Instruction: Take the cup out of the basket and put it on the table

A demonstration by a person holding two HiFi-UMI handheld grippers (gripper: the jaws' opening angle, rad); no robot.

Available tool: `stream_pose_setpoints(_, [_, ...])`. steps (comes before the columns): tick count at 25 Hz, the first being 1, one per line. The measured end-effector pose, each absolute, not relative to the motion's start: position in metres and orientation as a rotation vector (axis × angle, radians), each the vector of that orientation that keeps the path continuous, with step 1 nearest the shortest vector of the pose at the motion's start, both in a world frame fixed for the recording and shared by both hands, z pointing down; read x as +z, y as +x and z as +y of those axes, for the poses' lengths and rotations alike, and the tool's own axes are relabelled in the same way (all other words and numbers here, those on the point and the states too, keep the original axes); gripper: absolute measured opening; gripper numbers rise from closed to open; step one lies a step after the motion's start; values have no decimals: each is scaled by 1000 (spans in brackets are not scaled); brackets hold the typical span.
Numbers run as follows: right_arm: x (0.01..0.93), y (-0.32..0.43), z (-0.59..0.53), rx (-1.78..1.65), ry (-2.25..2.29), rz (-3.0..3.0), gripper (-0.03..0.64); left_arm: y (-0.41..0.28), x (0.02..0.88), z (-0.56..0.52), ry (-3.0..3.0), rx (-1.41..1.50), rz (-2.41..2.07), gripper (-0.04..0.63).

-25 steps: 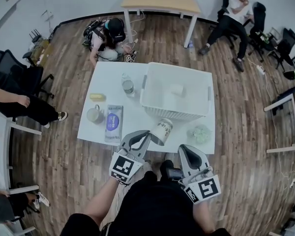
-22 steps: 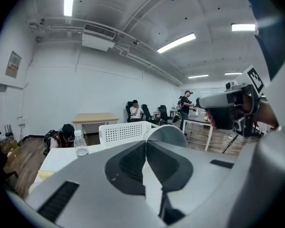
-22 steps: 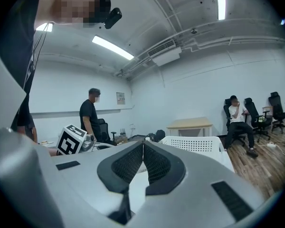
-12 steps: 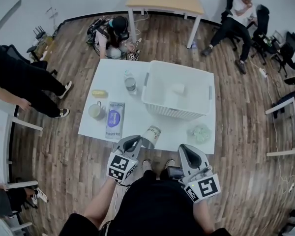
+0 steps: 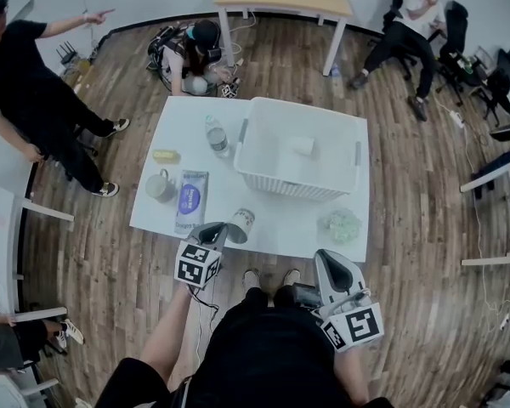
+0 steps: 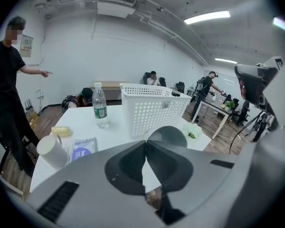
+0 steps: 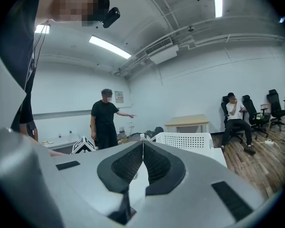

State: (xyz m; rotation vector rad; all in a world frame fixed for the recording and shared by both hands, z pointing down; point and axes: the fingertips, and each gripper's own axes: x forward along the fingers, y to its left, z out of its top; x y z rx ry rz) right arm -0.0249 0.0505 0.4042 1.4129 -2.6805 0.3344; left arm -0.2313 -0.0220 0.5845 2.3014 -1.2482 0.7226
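My left gripper pinches the rim of the white paper cup, tilted over the white tabletop's near edge, outside the white perforated plastic basket. My right gripper is pressed together, empty.

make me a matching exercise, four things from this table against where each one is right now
Things
1. paper cup
2. water bottle
3. white mug
4. small white object

Places
A. inside the white basket
B. standing just left of the white basket, seen from the head view
C. pinched in the left tongs, near the table's front edge
D. just left of the blue packet

Pairs: 1-C, 2-B, 3-D, 4-A
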Motion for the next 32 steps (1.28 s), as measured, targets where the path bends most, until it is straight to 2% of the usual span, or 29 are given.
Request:
stream_pose_setpoints(18, [419,16,55,414,1501,-2607,25,-275,658,-50,1989,1090,-1137,17])
stream_pose_setpoints(26, [424,28,54,438,1532,-2580,25,-275,678,-56,1903,1073,-1084,23])
stream_pose_setpoints(28, [425,29,54,441,1537,-2578,25,-276,681,-57,1889,1040,-1079,45])
stream_pose_setpoints(30, [426,30,55,443,1543,-2576,25,-277,683,-57,1875,1013,-1078,98])
stream_pose_setpoints(32, [427,31,56,445,1548,-2572,25,-279,684,-57,1866,1000,-1089,114])
